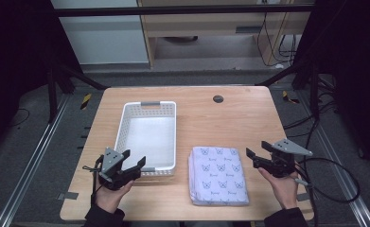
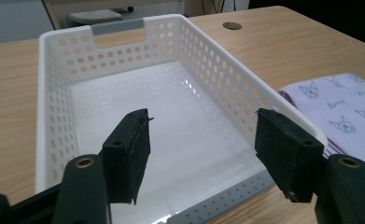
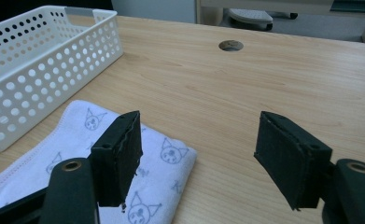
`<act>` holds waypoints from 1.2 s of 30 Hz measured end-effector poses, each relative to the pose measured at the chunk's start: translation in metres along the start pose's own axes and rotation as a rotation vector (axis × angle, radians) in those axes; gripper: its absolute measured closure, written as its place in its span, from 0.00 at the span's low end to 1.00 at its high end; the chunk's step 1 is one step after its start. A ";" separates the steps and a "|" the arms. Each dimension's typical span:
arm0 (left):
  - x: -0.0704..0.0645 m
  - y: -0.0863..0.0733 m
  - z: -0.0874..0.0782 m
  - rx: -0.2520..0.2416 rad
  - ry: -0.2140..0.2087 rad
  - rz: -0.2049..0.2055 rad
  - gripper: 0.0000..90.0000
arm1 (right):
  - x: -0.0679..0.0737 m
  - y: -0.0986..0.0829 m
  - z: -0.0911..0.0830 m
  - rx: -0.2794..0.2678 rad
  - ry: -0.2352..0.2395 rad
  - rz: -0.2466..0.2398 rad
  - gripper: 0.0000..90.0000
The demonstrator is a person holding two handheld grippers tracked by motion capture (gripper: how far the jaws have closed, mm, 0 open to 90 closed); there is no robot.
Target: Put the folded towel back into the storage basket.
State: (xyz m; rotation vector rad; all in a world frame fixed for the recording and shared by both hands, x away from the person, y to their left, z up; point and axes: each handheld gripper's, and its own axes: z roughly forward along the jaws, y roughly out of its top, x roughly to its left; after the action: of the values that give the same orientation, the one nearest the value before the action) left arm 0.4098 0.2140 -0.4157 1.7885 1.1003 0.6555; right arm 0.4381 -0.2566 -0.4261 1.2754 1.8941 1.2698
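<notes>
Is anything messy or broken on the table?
Nothing stands out. The folded towel lies flat and neat beside the white basket, which sits upright and empty on the table. The left gripper and right gripper are both open and hold nothing.

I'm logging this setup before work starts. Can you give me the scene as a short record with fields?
surface: wooden table
basket: white perforated basket, empty, left of centre
cloth: folded cloth with cat-face print, flat on the table right of the basket, apart from it
left gripper: open, at the basket's near end, holding nothing
right gripper: open, right of the cloth, holding nothing
</notes>
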 end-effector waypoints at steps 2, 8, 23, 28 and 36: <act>-0.004 0.001 0.002 0.000 -0.006 0.007 0.38 | 0.001 0.003 0.001 0.003 0.008 -0.003 0.35; -0.014 0.007 0.003 -0.009 -0.021 0.025 0.38 | 0.003 0.012 0.002 -0.010 0.021 -0.005 0.35; -0.045 0.016 0.015 0.008 -0.084 0.033 0.41 | 0.008 0.030 0.007 -0.013 0.046 -0.006 0.34; -0.057 0.016 0.020 0.023 -0.109 0.043 0.41 | 0.008 0.029 0.011 -0.006 0.049 -0.003 0.33; -0.076 0.014 0.027 0.054 -0.139 0.049 0.42 | 0.011 0.027 0.016 0.009 0.052 -0.025 0.33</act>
State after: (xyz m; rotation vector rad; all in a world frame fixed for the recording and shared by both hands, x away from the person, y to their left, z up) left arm 0.4020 0.1327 -0.4141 1.8827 0.9924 0.5260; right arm 0.4577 -0.2365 -0.4082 1.2309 1.9478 1.2956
